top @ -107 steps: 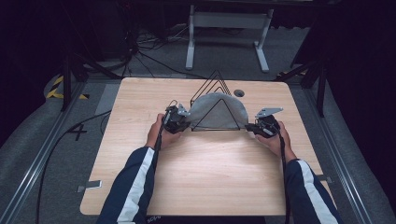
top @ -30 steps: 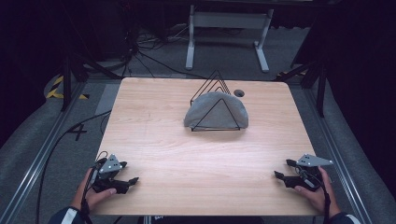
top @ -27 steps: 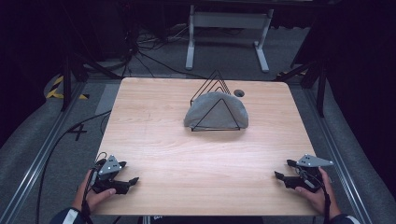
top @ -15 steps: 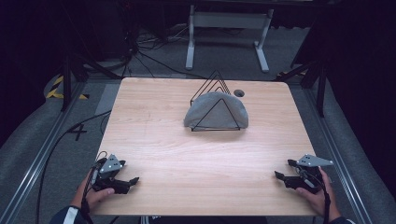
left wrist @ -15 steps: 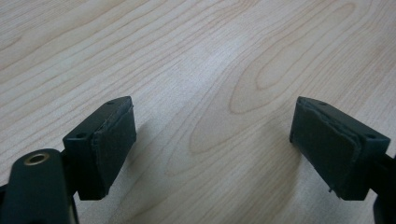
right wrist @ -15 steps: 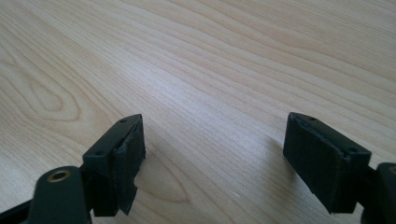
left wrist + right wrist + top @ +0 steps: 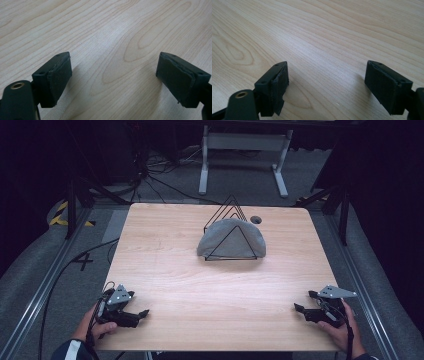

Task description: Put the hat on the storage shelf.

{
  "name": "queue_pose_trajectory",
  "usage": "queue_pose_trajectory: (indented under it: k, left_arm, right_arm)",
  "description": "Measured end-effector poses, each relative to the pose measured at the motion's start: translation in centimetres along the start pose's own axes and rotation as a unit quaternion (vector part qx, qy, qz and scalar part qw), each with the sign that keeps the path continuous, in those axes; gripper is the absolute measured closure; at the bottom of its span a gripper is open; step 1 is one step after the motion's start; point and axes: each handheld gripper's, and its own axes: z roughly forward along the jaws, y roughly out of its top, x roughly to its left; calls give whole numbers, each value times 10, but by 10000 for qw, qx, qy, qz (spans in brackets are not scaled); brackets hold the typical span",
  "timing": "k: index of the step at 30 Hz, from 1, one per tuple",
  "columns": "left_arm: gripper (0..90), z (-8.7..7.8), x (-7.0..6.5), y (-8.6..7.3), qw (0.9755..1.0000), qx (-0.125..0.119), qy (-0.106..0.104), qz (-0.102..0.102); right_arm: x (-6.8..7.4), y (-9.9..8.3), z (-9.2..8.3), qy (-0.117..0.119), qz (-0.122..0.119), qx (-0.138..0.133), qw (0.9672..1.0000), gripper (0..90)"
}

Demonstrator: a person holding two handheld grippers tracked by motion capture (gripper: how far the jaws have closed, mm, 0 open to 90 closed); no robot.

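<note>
A grey rounded cloth-like thing (image 7: 220, 237) lies draped in a black wire triangle rack (image 7: 231, 206) at the far middle of the wooden table (image 7: 210, 285). My left gripper (image 7: 140, 307) rests at the near left corner, well away from the rack. Its jaws have just been opening and stand wide apart over bare wood (image 7: 113, 72). My right gripper (image 7: 303, 301) sits at the near right corner. Its jaws too have just been opening, with nothing between them (image 7: 327, 75).
A small dark hole (image 7: 256, 219) is in the tabletop just right of the rack. Beyond the table stand a white frame (image 7: 243, 142) and loose cables (image 7: 150, 175) on the dark floor. Metal rails (image 7: 45, 285) run along both sides.
Both hands were up at the rack and the grey thing a few seconds ago and are now back at the near corners. Over the last second nothing has visibly moved.
</note>
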Motion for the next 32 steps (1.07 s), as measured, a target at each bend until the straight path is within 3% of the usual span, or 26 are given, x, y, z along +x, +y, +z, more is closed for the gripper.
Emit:
queue_pose_trajectory:
  k: [21, 24, 25, 32]
  left_arm:
    - [124, 1, 0, 0, 10000, -3, -13, -64]
    - [115, 1, 0, 1, 10000, 13, 2, -51]
    - [111, 1, 2, 2, 10000, 35, 31, 45]
    - [107, 2, 0, 1, 10000, 21, -13, -60]
  right_arm:
    - [0, 0, 0, -22, 10, -2, 10000, 195]
    - [0, 0, 0, -22, 8, -2, 10000, 195]
    - [0, 0, 0, -22, 10, -2, 10000, 195]
    - [0, 0, 0, -28, 11, -1, 10000, 195]
